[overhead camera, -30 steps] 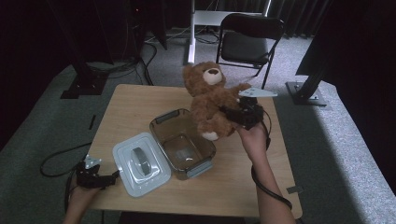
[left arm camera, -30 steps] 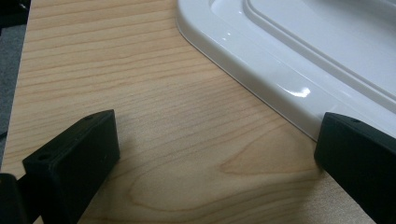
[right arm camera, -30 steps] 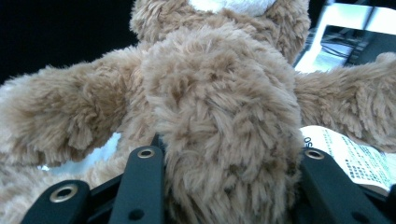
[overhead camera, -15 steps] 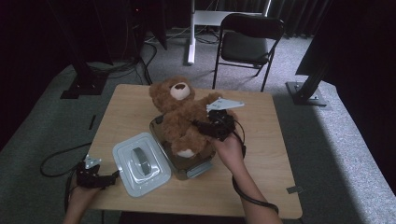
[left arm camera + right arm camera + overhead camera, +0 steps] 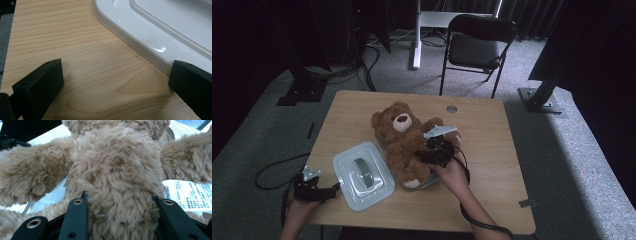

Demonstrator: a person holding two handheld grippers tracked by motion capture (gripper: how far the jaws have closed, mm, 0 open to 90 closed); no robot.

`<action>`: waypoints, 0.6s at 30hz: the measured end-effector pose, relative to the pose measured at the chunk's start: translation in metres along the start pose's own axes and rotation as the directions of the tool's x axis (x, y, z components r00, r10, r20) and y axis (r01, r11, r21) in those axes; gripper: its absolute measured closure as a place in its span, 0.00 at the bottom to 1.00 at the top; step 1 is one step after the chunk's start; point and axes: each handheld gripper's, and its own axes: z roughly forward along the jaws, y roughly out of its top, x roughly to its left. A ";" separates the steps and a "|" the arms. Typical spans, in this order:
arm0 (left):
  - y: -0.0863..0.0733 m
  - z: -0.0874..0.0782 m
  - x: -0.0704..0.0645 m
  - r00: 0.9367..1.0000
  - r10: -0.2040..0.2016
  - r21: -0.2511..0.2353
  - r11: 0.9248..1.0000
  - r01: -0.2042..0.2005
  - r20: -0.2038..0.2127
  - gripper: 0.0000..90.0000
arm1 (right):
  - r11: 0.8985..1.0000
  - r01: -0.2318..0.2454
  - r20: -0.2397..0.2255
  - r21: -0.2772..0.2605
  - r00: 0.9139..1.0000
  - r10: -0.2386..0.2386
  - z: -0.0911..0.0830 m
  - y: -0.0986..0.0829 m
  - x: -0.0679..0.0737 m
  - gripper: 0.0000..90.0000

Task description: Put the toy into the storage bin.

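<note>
A: Start with the biggest thing. What's there?

B: A light wooden table [image 5: 492, 165], with a dark folding chair [image 5: 477, 45] standing on the carpet beyond its far edge.

A: And on the table?

B: A brown teddy bear [image 5: 404, 145] lies on its back near the middle, head toward the far edge, muzzle up. It lies over a clear container [image 5: 429, 181], of which little more than a near corner peeks out by the bear's foot. In the right gripper view the plush body [image 5: 117, 177] spreads across the frame, arms out to both sides, with a printed white tag [image 5: 187, 195] by its flank.

A: What lies beside it?

B: A white rectangular lid [image 5: 362, 174] with a grey raised handle in its middle, flat on the wood just left of the bear and touching or nearly touching it.

A: The right gripper?

B: The right gripper [image 5: 434, 152] is at the bear's side, held from the near edge by the person's right hand [image 5: 454, 172]. Its jaws are pressed into the fur on either side of the torso, so it is clamped on the bear, spread about as wide as the body.

A: And the left gripper?

B: The left gripper [image 5: 314, 190] sits low at the table's near left corner, just beside the lid. Its jaws stand wide apart with bare wood between them, gripping nothing; in the left gripper view one jaw is right at the lid's rim [image 5: 140, 42], though I can't tell whether it touches.
</note>
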 end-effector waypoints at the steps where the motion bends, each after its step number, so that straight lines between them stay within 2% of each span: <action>1: 0.000 0.000 0.000 1.000 0.000 0.000 1.000 0.000 0.000 0.01 | 1.000 -0.001 0.004 0.002 1.000 0.001 -0.001 -0.001 -0.001 0.67; 7: 0.000 0.000 0.000 1.000 -0.001 -0.001 1.000 0.001 -0.001 0.01 | 1.000 -0.023 0.033 0.003 0.999 0.023 -0.005 -0.009 -0.011 0.66; 9: 0.000 0.000 0.000 1.000 0.001 0.000 1.000 -0.001 -0.001 0.01 | 1.000 -0.029 0.018 0.010 0.999 0.029 -0.003 -0.009 -0.011 0.59; 12: 0.000 0.000 0.000 1.000 0.001 0.000 1.000 -0.001 -0.001 0.01 | 1.000 -0.021 0.000 0.011 1.000 0.021 -0.005 -0.005 -0.006 0.44; 15: 0.000 0.000 0.000 1.000 0.003 0.000 1.000 -0.003 -0.001 0.01 | 1.000 -0.024 0.008 0.006 1.000 0.024 -0.010 0.004 -0.002 0.36; 18: 0.000 0.000 0.000 1.000 0.003 0.002 1.000 -0.003 0.000 0.01 | 1.000 -0.027 0.008 -0.015 1.000 0.027 -0.015 0.010 -0.002 0.35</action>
